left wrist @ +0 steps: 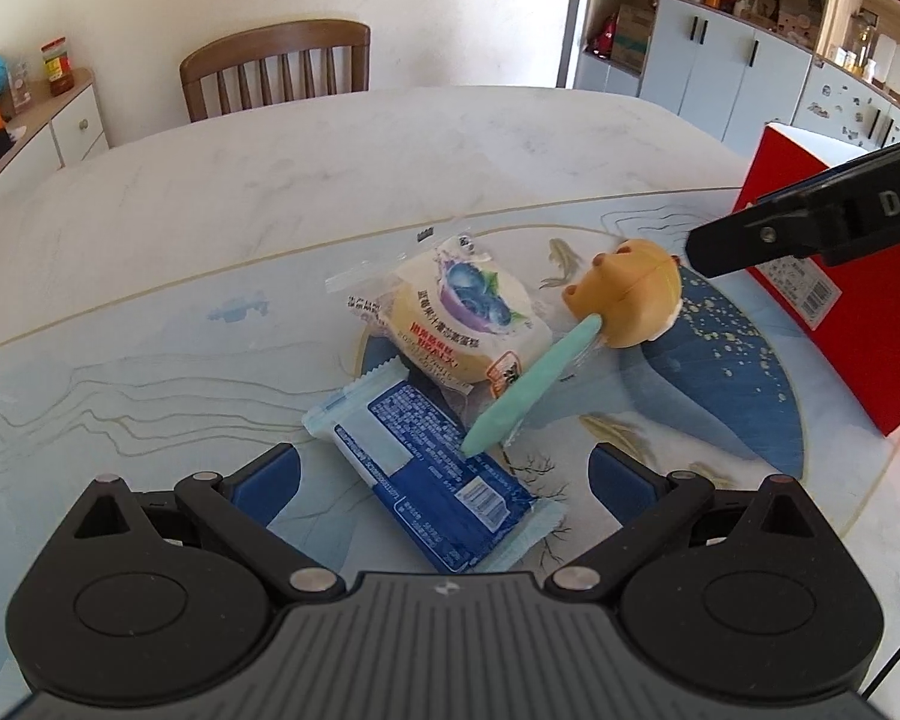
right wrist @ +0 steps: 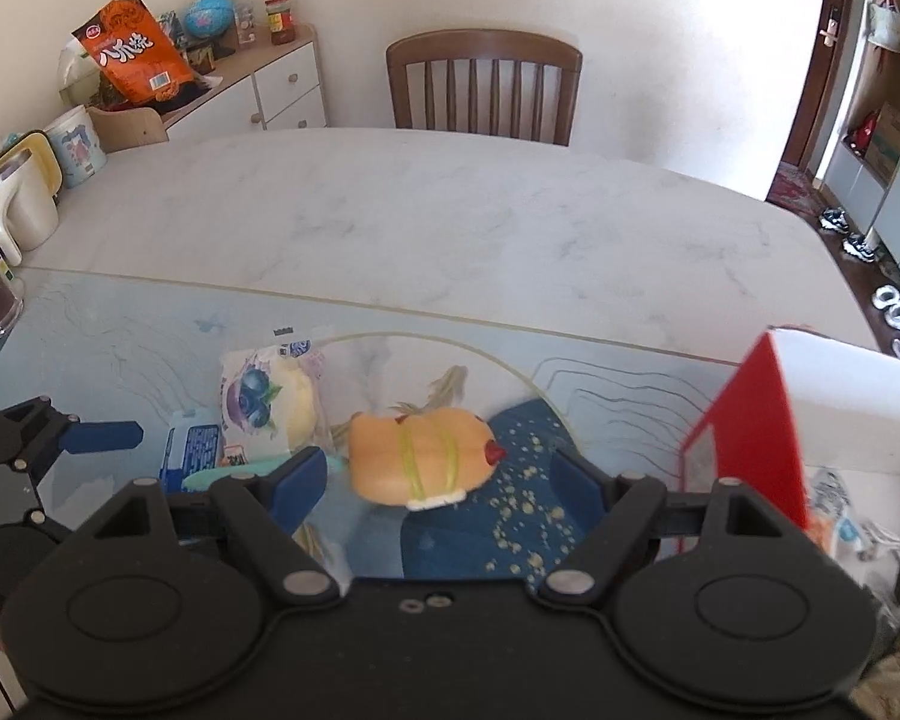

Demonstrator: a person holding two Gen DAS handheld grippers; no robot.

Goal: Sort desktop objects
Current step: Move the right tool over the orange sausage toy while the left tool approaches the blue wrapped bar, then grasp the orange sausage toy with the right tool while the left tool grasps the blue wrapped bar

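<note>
Tongs (right wrist: pixel 435 477) wide apart around orange toy (right wrist: pixel 420 456).

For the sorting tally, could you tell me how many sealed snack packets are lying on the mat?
2: a blueberry cake packet mid-mat, and a blue wrapper beside it, between the left gripper's open fingers. More may be hidden behind the red box.

Sunlit dining room with pale walls

A brown wooden chair (right wrist: pixel 485 84) stands at the far side of the marble-topped bench (right wrist: pixel 450 222); a white drawer cabinet (right wrist: pixel 270 93) sits far left, grey cupboards with open shelves (left wrist: pixel 732 60) far right.
</note>
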